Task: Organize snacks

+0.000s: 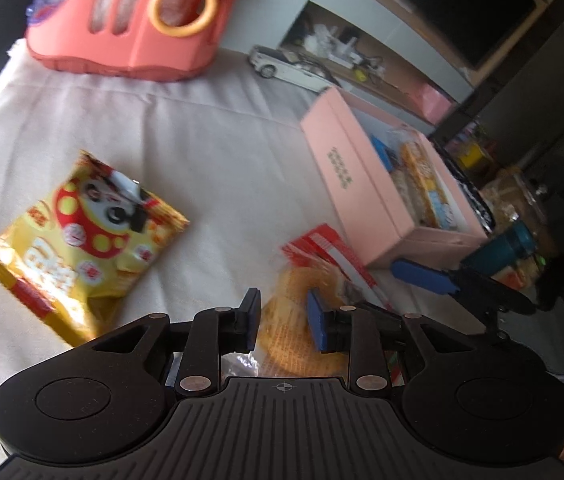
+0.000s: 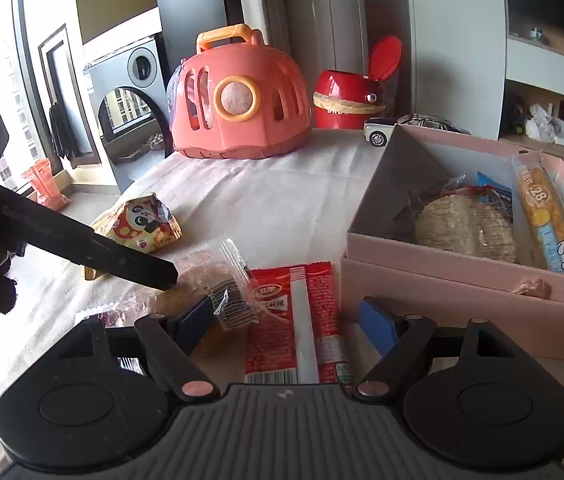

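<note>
Your left claw (image 1: 284,320) hangs low over the cloth-covered worktop (image 1: 202,152), its blue pads narrow, a clear-wrapped orange cracker pack (image 1: 294,344) lying under and between them; I cannot tell whether the pads press on it. Your right claw (image 2: 286,320) stands wide, holding nothing, with the red sachet (image 2: 298,320) flat on the cloth between its fingers and not touched. Just right of the sachet sits the open pink box (image 2: 462,284), already holding a round cracker pack (image 2: 466,228) and a yellow biscuit stick (image 2: 550,220). The yellow panda snack bag (image 1: 82,240) lies well off to the left, near the coral toy carrier (image 2: 238,96)
</note>
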Motion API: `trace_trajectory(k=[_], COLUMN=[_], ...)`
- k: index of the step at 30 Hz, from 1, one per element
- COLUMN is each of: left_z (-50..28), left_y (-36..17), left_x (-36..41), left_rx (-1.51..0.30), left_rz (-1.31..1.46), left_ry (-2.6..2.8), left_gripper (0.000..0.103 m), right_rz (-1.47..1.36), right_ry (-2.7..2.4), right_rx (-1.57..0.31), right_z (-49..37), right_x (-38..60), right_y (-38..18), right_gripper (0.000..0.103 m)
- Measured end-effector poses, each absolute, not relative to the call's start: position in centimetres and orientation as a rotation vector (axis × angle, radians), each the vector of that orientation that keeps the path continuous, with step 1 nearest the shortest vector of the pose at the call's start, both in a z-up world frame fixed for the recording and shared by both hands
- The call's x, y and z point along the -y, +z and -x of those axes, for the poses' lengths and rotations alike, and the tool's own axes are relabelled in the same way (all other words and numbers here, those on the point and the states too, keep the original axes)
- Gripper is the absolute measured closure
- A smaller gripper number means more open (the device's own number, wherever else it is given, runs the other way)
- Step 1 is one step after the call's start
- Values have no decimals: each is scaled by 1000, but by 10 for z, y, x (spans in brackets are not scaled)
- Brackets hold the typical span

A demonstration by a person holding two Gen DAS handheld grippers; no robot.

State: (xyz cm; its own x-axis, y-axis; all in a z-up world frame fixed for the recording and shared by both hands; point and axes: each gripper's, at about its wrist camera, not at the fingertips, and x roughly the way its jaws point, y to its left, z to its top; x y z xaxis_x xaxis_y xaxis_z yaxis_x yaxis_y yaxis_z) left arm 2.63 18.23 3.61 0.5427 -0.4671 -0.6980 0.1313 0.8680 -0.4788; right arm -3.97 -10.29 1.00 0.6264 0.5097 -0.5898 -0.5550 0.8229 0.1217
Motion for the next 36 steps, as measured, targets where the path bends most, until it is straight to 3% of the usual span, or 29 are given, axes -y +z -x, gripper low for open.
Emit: trace_trajectory(k=[8,19,36], left_z=[-22,-30,-25], left_y=[37,28,27], left_x=[-149,-137,-143], left_rx=[-915,-899,-949], left_rz=[309,437,519], left_ry=[-390,-443,-492], left_gripper=[73,67,67], right_rz=[122,48,85], right_ry=[521,495,515], right_rx=[-646,-697,-694], right_z=[43,34,39], right_x=[124,145,150], right_y=[1,-9,-9], right_gripper=[23,20,19])
